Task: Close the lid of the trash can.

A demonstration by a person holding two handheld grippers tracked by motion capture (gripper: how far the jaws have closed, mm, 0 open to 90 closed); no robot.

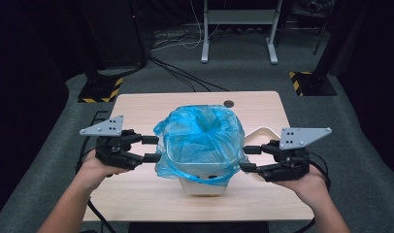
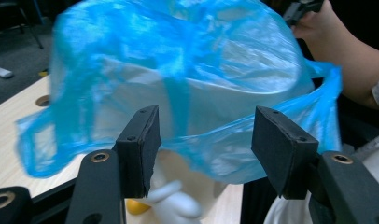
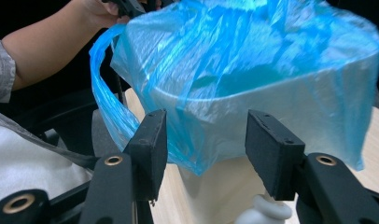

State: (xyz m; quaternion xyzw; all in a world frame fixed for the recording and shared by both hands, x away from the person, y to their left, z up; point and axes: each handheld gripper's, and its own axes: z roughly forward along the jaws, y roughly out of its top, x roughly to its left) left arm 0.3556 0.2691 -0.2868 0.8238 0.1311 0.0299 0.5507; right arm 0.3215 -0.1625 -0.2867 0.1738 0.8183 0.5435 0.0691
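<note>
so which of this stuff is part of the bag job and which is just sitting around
In the job:
- blue plastic bag
- white bin it lines
- left gripper, open
- right gripper, open

Lying about:
- wooden table
- metal stand on the floor
- floor cables

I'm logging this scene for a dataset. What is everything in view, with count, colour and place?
bin: one, white, centre of the table
bag: one, blue, draped over the bin's rim
table: one, light wood, middle of the view
cable hole: one, dark, table's far edge
stand: one, grey, floor beyond the table
left tongs: one, black, left of the bag, open
right tongs: one, black, right of the bag, open
</note>
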